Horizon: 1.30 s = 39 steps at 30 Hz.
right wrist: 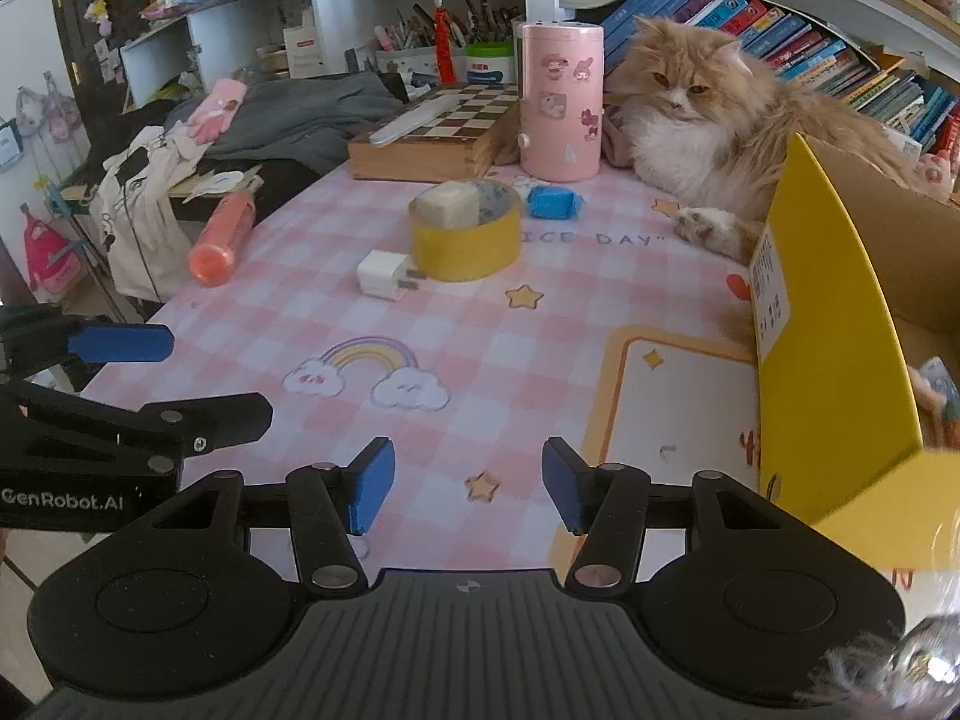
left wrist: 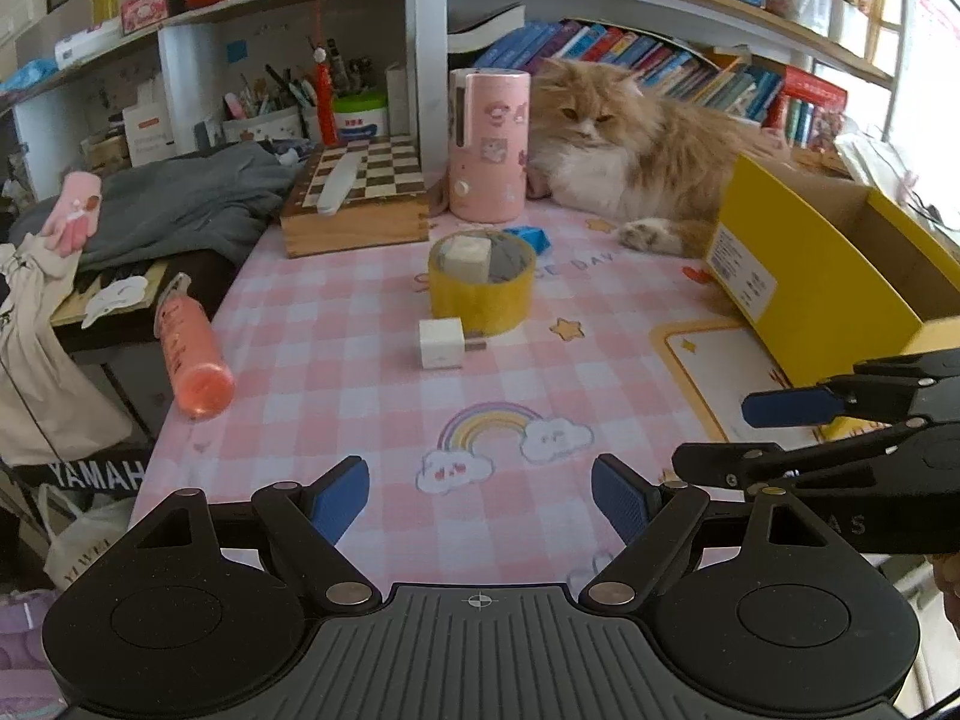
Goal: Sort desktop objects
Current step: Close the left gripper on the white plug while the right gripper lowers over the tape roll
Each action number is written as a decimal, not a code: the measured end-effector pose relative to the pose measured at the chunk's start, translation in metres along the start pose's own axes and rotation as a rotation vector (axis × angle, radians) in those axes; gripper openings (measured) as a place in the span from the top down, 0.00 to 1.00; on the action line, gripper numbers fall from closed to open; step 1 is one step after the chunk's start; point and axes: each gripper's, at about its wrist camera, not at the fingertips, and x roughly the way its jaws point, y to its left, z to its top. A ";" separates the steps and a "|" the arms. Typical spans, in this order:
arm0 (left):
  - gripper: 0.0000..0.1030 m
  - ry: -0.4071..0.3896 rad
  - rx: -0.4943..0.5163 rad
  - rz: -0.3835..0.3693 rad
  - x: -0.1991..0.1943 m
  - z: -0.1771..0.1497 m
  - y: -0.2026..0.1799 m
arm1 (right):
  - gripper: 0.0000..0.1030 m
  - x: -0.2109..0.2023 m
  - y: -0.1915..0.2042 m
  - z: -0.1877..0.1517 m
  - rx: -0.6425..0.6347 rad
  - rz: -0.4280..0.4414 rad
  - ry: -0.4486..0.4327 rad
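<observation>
Both tongs gape empty – left tongs [left wrist: 480, 501], right tongs [right wrist: 468, 492] – over the pink-checked counter [left wrist: 336, 396], short of the white cube-shaped plug charger [left wrist: 442, 343].

A fluffy cat [left wrist: 624, 144] lies before shelved books [left wrist: 690, 69].

Both views mounted low behind own fingers, angled down across the pink checked mat [left wrist: 372, 300] toward the shelved far edge. Left wrist view set nearer the mat's left edge, catching the right gripper [left wrist: 714, 432] at right. Right wrist view set further right, close against the yellow box [right wrist: 828, 324], catching the left gripper [right wrist: 216, 378] at left. Shared: tape roll [left wrist: 483, 294], cat [right wrist: 690, 114], rainbow print. Box interior possibly only partly visible.
</observation>
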 end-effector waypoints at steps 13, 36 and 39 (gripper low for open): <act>0.20 0.000 -0.054 0.023 0.046 0.040 0.006 | 0.47 0.027 -0.023 0.030 -0.027 0.027 -0.009; 0.30 0.067 0.009 0.106 0.116 0.058 0.011 | 0.43 0.057 -0.041 0.053 0.001 0.050 0.000; 0.32 0.070 0.010 0.106 0.122 0.060 0.010 | 0.43 0.060 -0.042 0.054 0.005 0.052 0.008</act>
